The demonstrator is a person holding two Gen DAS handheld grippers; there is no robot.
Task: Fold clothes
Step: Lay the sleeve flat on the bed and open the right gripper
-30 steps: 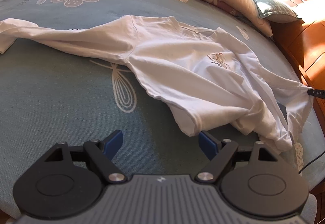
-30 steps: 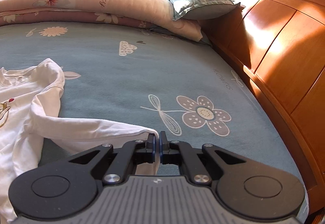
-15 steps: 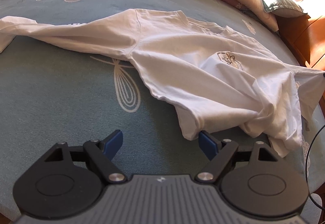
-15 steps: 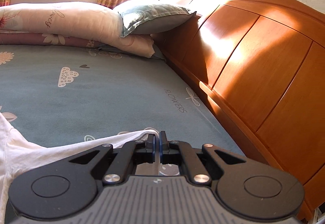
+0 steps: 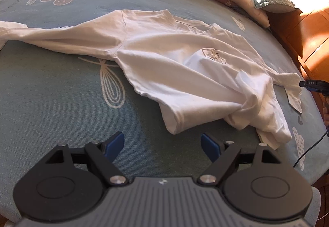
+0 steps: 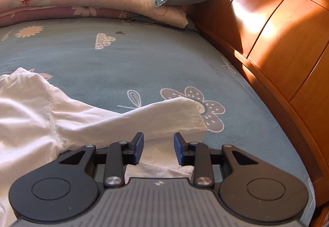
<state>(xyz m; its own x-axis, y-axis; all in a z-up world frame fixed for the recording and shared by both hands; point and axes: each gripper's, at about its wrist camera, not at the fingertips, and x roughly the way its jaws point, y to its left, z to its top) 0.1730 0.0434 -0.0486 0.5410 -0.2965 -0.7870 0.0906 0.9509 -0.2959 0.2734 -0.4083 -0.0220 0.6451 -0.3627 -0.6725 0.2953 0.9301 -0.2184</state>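
White shirt [image 5: 174,74] on the bed [image 5: 61,103]: right tool [image 6: 158,147] is opening over the sleeve [image 6: 164,118], left tool [image 5: 162,144] released; hem bunching risks a crooked fold.

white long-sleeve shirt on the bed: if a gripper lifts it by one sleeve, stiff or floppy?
Probably floppy: the white long-sleeve cotton shirt lies bunched and creased on the blue patterned bedsheet. Likely light; its sleeve lies limp. It may drag rather than slide.
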